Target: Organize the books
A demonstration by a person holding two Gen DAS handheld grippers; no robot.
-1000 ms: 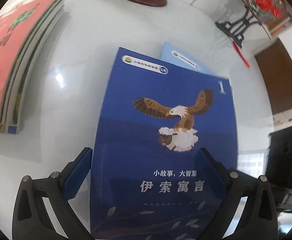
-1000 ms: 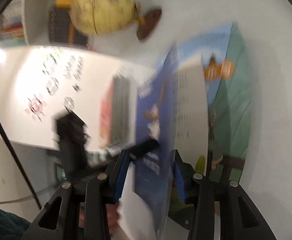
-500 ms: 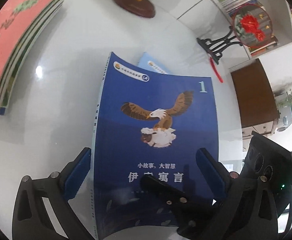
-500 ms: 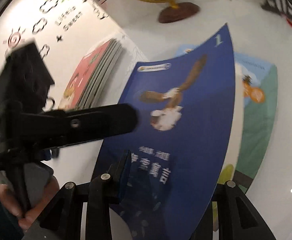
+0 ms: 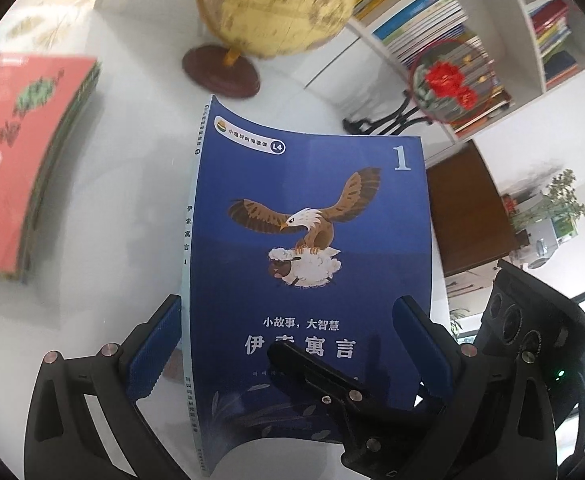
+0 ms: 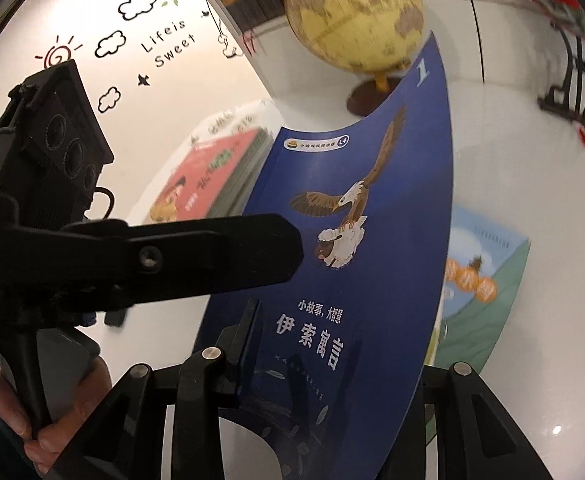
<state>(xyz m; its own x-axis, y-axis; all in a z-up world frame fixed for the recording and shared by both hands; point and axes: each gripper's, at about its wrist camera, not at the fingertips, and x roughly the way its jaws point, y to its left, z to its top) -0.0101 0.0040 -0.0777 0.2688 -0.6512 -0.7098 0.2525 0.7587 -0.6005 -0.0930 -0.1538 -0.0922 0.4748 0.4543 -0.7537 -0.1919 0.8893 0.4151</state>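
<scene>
Blue book [image 6: 356, 240]: clamped in right gripper [image 6: 332, 360], lifted before globe [image 6: 352, 16]
Red stack [image 6: 212, 176]: left of globe

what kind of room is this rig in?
Probably a reading room, study or children's library corner. Shelves packed with colourful books, a globe on the white table, and a cartoon "Life is Sweet" wall decal point that way.
</scene>
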